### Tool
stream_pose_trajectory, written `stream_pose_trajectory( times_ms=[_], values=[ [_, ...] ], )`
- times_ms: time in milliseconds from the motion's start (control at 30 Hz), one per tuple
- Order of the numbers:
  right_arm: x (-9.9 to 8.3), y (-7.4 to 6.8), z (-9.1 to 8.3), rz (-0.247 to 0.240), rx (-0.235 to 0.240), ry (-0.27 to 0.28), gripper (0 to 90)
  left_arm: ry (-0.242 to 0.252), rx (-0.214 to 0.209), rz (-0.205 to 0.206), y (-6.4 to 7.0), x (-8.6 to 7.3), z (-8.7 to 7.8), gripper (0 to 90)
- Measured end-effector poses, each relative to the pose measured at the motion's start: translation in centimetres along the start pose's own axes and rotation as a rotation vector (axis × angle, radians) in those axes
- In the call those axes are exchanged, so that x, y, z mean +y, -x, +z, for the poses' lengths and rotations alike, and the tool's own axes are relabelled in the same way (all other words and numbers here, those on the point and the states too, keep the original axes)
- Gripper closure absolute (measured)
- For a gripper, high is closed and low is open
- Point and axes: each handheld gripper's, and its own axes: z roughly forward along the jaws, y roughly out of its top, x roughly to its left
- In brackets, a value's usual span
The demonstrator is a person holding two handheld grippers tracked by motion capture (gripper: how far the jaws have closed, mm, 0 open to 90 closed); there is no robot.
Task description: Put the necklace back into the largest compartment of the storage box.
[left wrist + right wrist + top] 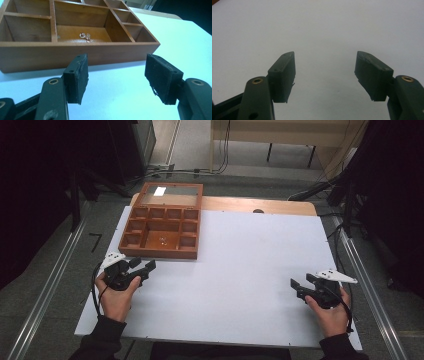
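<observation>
A brown wooden box (161, 226) with several compartments and its glass lid (170, 194) swung back sits at the white board's far left. Small metal pieces (85, 37) lie in its large middle compartment (163, 240). My left gripper (142, 266) rests on the board just in front of the box's near left corner, open and empty; the left gripper view looks at the box's front wall (75, 53) between the spread pads (76, 77). My right gripper (301, 283) lies at the near right, open, with bare white board between its pads (283, 75).
The white board (240, 265) covers a wooden table whose far edge (260, 204) shows behind it. Metal rails (50, 285) run along both sides. Cables and furniture legs stand on the floor beyond.
</observation>
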Motion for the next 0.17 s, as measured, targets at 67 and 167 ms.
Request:
stream_pose_trajectory(
  times_ms=[67,167],
  values=[
    [0.0,-0.01,-0.02,0.002,-0.001,-0.001,31.4,-0.002,0.001,0.004,0.08,-0.36,-0.33,36.4],
    [0.0,-0.01,-0.07,0.006,-0.002,-0.001,31.4,-0.014,0.005,0.02,0.17,-0.92,-0.8,35.6]
  ],
)
